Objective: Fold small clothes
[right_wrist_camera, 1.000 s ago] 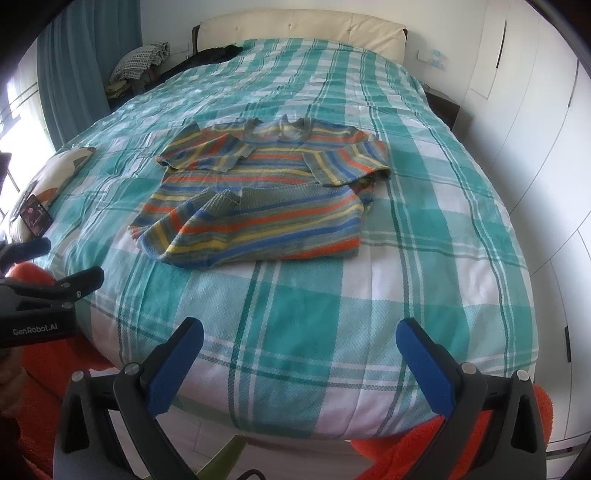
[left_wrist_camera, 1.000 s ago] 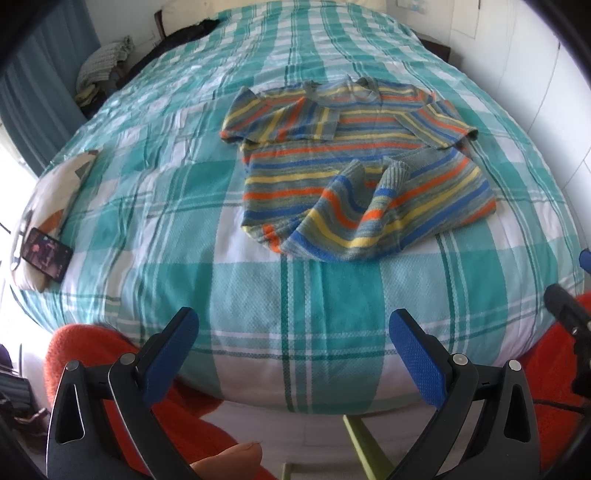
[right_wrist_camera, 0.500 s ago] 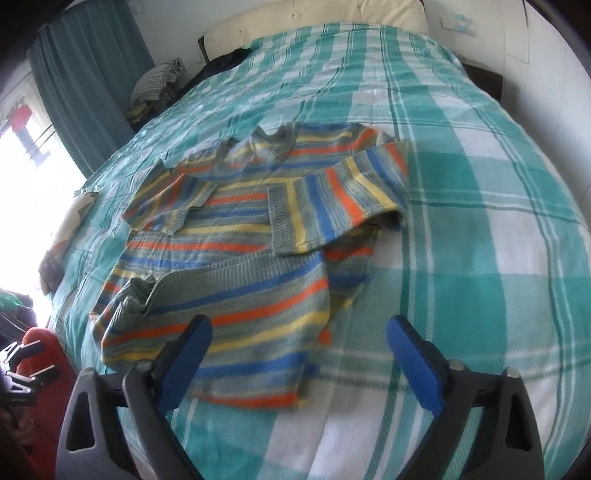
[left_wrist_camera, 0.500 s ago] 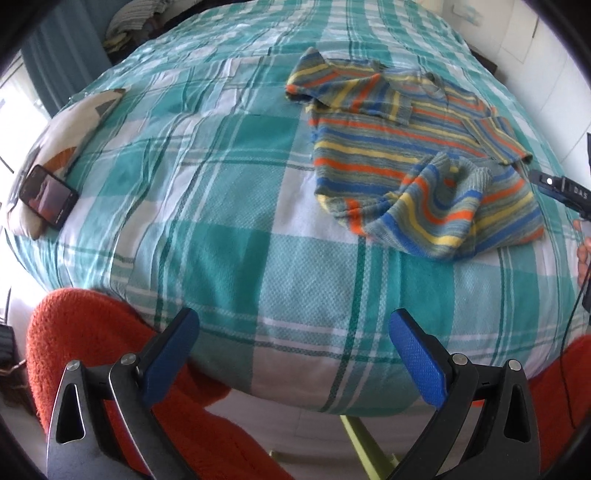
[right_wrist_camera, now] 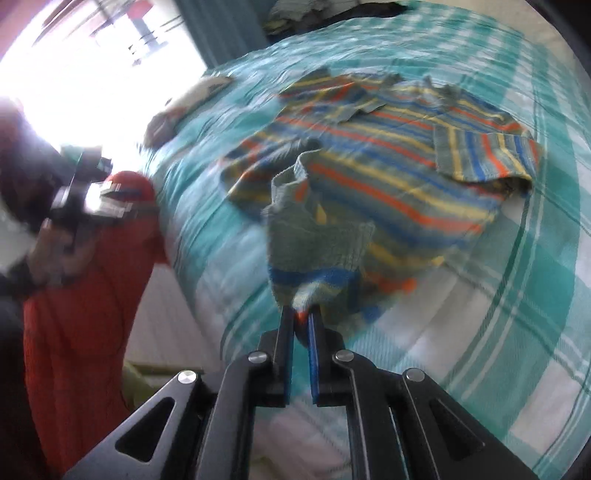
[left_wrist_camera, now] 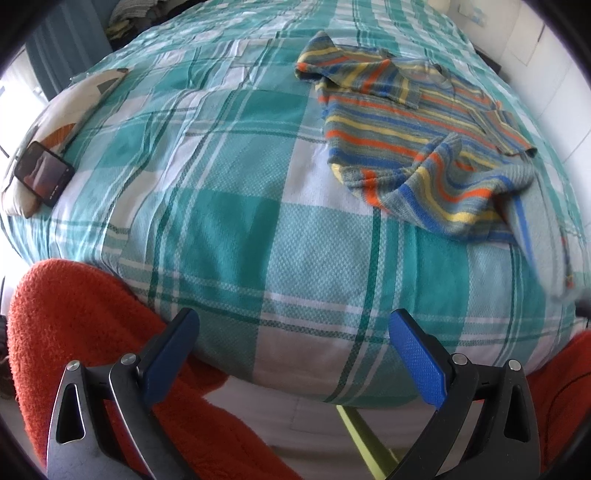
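Note:
A small striped knit sweater (left_wrist_camera: 424,147) in grey, blue, orange and yellow lies partly folded on the teal plaid bed (left_wrist_camera: 229,206). In the right wrist view my right gripper (right_wrist_camera: 301,314) is shut on the sweater's (right_wrist_camera: 388,173) near hem corner, and the pinched cloth bunches up just above the pads. The rest of the garment trails away across the bed. My left gripper (left_wrist_camera: 291,354) stands open over the bed's near edge, well left of the sweater, with nothing between its blue pads. The left gripper (right_wrist_camera: 85,192) also shows blurred at the left of the right wrist view.
A phone (left_wrist_camera: 42,173) rests on a pillow (left_wrist_camera: 66,110) at the bed's left edge. An orange fleece-clad leg (left_wrist_camera: 92,332) sits below the bed edge. Teal curtains (right_wrist_camera: 221,33) and a bright window (right_wrist_camera: 92,66) are at the left; white cupboards (left_wrist_camera: 546,55) stand at the right.
My right gripper swung down to the sweater's near hem and went from wide open to shut on it, lifting the corner. The left gripper stayed open and shifted little.

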Motion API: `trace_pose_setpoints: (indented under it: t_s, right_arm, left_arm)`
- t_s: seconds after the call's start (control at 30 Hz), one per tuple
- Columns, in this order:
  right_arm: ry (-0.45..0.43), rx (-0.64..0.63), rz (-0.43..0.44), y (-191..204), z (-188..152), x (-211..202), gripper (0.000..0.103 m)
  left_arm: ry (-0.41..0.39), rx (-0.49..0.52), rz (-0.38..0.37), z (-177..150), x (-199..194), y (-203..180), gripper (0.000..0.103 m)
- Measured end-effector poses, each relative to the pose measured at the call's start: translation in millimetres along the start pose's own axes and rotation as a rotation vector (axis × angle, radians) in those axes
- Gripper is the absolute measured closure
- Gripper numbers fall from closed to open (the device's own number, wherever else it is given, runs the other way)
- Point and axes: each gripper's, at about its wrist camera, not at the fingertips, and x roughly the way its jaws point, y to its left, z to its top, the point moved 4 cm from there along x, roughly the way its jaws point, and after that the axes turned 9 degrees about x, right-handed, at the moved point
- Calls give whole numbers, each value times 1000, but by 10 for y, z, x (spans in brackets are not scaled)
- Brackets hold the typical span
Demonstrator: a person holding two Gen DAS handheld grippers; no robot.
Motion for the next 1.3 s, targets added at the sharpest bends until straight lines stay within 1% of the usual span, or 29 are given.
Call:
trace_pose_setpoints:
  t_s: [0.03, 0.1, 0.13, 0.17, 0.23, 0.3, 0.37, 0.43, 0.5, 0.53, 0.57, 0.6, 0.63, 0.67, 0.7, 0.73, 0.77, 0.8, 0.83, 0.87, 0.9, 0.97, 1.07, 1.13, 1.17, 1.2, 1.23, 1.27, 1.3]
  right_arm:
    - [30, 1, -14, -43, -136, -26, 95]
    - [39, 33, -78, -170, -309, -87, 92]
    - [24, 60, -100, -241, -342, -130, 82]
    - [-12, 88, -121, -304, -328, -188, 65]
    - [-119, 128, -136, -362, -132, -287, 46]
    - [-211, 169, -109, -365, 207, -303, 44]
    - [-283, 217, -79, -368, 639, -192, 44]
    - [-335, 271, -30, -385, 1034, -3, 44]
    - [-352, 339, 1, -436, 1368, 406, 44]
    - [-324, 366, 28, -408, 1474, 673, 44]
    - [-268, 385, 88, -275, 1520, 936, 44]
    - [-198, 371, 184, -23, 1507, 1169, 44]
    - [-124, 283, 284, 413, 1427, 1340, 43]
    - [-63, 145, 346, 865, 1289, 1420, 41]
    - [-16, 17, 366, 1242, 1121, 1443, 38]
    - [-4, -108, 370, 1572, 917, 1399, 33]
    - [22, -155, 437, 1737, 774, 1346, 34]
    - [60, -146, 527, 1809, 667, 1292, 35]
    - [73, -100, 582, 1799, 596, 1218, 38]
    - [46, -77, 564, 1744, 567, 1140, 38]
    - [-5, -68, 510, 1644, 562, 1038, 36]
    - [-91, -26, 419, 1408, 644, 877, 36]
    - [-232, 136, 327, 903, 958, 715, 34]
    - [-284, 241, 256, 629, 1218, 775, 32]
    - [-294, 263, 235, 584, 1302, 849, 32]
    - [-280, 276, 227, 582, 1375, 975, 31]
    - [-227, 282, 251, 663, 1441, 1162, 31]
    - [-164, 280, 298, 829, 1458, 1353, 31]
    - [-95, 266, 397, 1090, 1449, 1531, 31]
  left_arm:
    - [2, 2, -8, 14, 13, -24, 1]
    - [-4, 7, -20, 35, 10, -60, 1]
    - [-12, 8, -20, 38, -1, -68, 1]
    - [-20, 8, -20, 34, -13, -69, 1]
    - [-31, 3, -19, 27, -22, -53, 1]
    - [-30, -7, -16, 21, -6, -19, 1]
    - [-37, -32, -21, 19, -5, 42, 1]
    - [-49, -61, -28, 15, -35, 111, 1]
    - [-69, -86, -24, 10, -105, 193, 1]
    - [-86, -98, -16, 9, -166, 248, 1]
    - [-104, -108, -8, 7, -223, 302, 1]
    - [-125, -120, 2, -1, -291, 367, 1]
    - [-147, -134, 14, -13, -355, 443, 1]
    - [-160, -147, 21, -18, -396, 509, 1]
    - [-172, -164, 27, -29, -428, 590, 1]
    - [-175, -177, 26, -29, -431, 643, 1]
    - [-173, -191, 19, -18, -412, 691, 1]
    - [-164, -200, 6, 3, -374, 717, 1]
    - [-154, -202, -4, 27, -336, 713, 1]
    - [-138, -200, -9, 59, -286, 705, 1]
    - [-126, -200, -8, 98, -245, 685, 1]
    - [-134, -205, -29, 167, -220, 637, 1]
    - [-152, -195, -42, 210, -235, 570, 1]
    - [-158, -183, -24, 200, -270, 549, 1]
    - [-165, -183, -17, 187, -305, 561, 1]
    - [-172, -187, -13, 175, -339, 589, 1]
    - [-182, -199, -9, 162, -390, 642, 1]
    - [-194, -217, -6, 153, -448, 708, 1]
    - [-207, -237, -1, 151, -502, 779, 1]
